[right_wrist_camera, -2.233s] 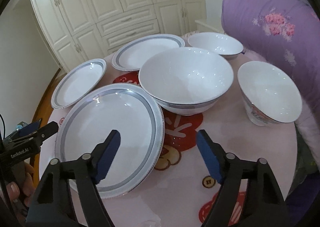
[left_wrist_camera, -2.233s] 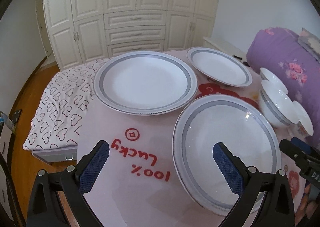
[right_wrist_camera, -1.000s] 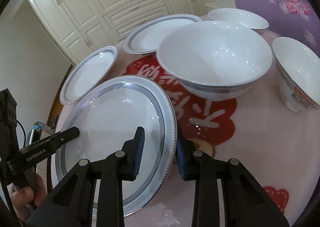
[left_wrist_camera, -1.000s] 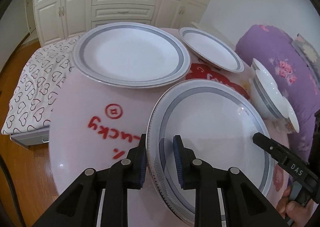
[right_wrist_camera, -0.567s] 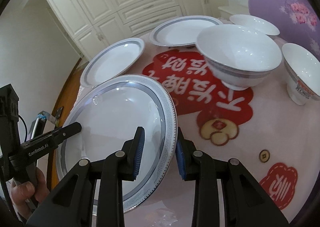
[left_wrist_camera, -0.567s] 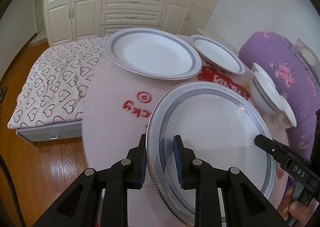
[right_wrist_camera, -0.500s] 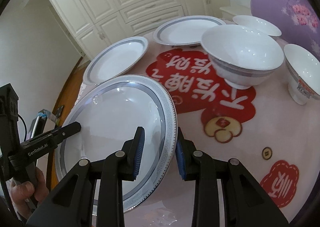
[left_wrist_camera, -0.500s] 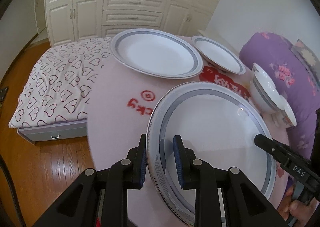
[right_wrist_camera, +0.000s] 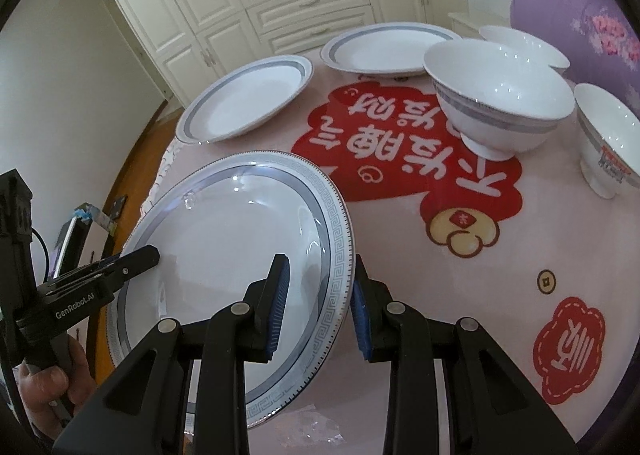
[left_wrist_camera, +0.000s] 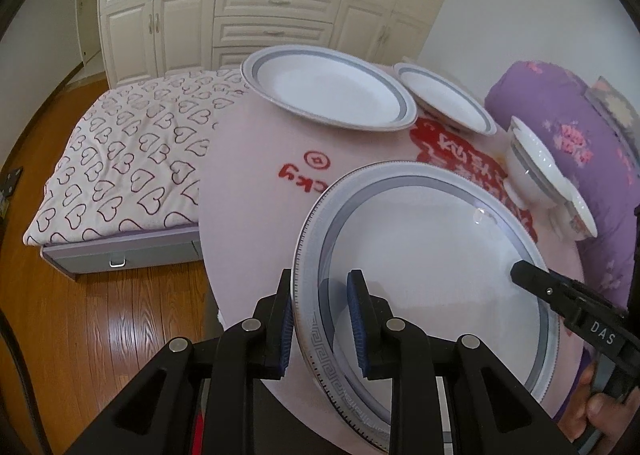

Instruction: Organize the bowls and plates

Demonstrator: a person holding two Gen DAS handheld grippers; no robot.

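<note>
Both grippers hold one large grey-rimmed plate (left_wrist_camera: 432,267) above the pink table. My left gripper (left_wrist_camera: 320,319) is shut on its left rim. My right gripper (right_wrist_camera: 318,307) is shut on the opposite rim of the same plate (right_wrist_camera: 224,251). Two more grey-banded plates lie on the table, a large one (left_wrist_camera: 328,87) (right_wrist_camera: 248,99) and a smaller one (left_wrist_camera: 444,97) (right_wrist_camera: 388,49). A large white bowl (right_wrist_camera: 500,103) stands at the right, with a shallow bowl (right_wrist_camera: 524,43) behind it and a small bowl (right_wrist_camera: 608,139) beside it.
The round table (right_wrist_camera: 420,255) has a pink cloth with red print. A low bed with a heart-pattern cover (left_wrist_camera: 132,159) lies left of the table. A purple quilt (left_wrist_camera: 580,135) is at the right. White wardrobes (left_wrist_camera: 260,3) line the back wall.
Both grippers closed on the large plate's rims and lifted it; it has risen and drawn back from the other dishes since a second ago.
</note>
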